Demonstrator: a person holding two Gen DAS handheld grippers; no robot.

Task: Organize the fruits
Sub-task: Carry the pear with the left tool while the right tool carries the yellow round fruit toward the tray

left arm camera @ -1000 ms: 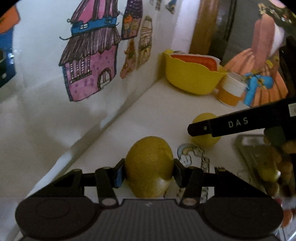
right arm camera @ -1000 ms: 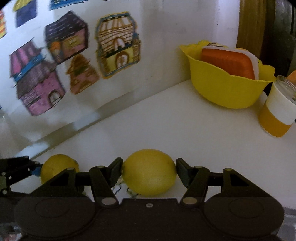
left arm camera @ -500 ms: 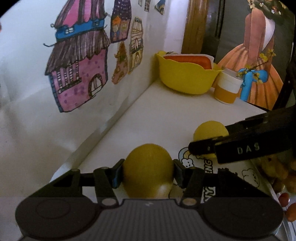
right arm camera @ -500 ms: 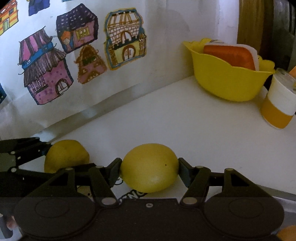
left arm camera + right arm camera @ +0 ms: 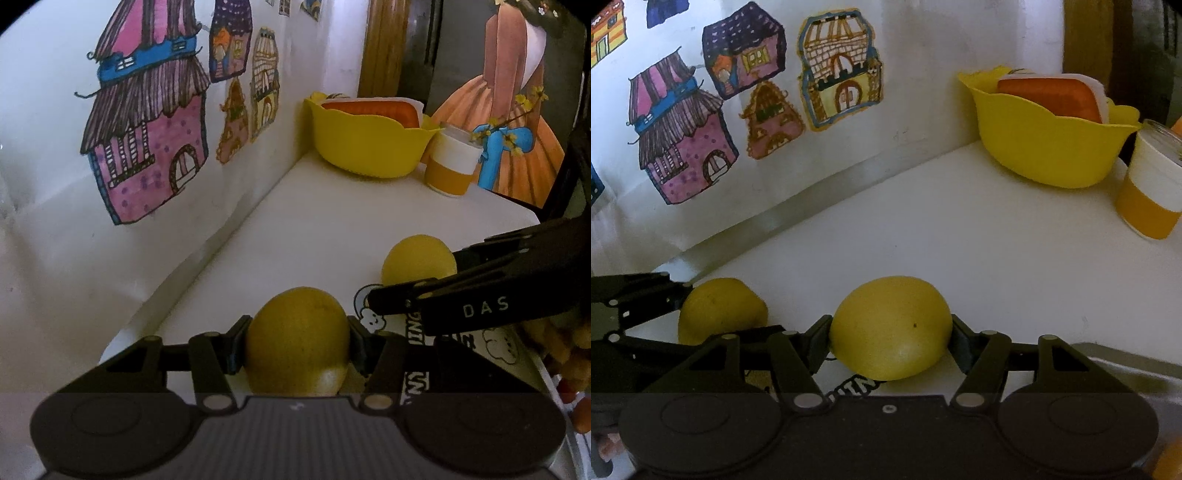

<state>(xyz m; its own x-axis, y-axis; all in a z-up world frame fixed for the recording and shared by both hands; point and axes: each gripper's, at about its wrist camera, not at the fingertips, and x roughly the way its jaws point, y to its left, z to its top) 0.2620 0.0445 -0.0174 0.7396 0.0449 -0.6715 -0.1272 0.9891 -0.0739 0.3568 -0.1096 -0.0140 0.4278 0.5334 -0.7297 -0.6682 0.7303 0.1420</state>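
The left gripper (image 5: 297, 345) is level and low over the white table (image 5: 332, 229), clamped on a yellow lemon (image 5: 297, 339). Just beside it, the right gripper (image 5: 890, 334) pinches a second lemon (image 5: 892, 326) at similar height, over what seems to be a printed tray, half hidden. Both point toward a yellow bowl (image 5: 1049, 147) and a cup (image 5: 1152, 192) well apart at the back.

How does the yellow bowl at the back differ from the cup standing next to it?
The yellow bowl is wide, low and one colour; the cup is narrower, upright, white above an orange band. The bowl has a wavy rim and holds an orange-and-white item; the cup's contents cannot be seen. Both stand on the white counter.
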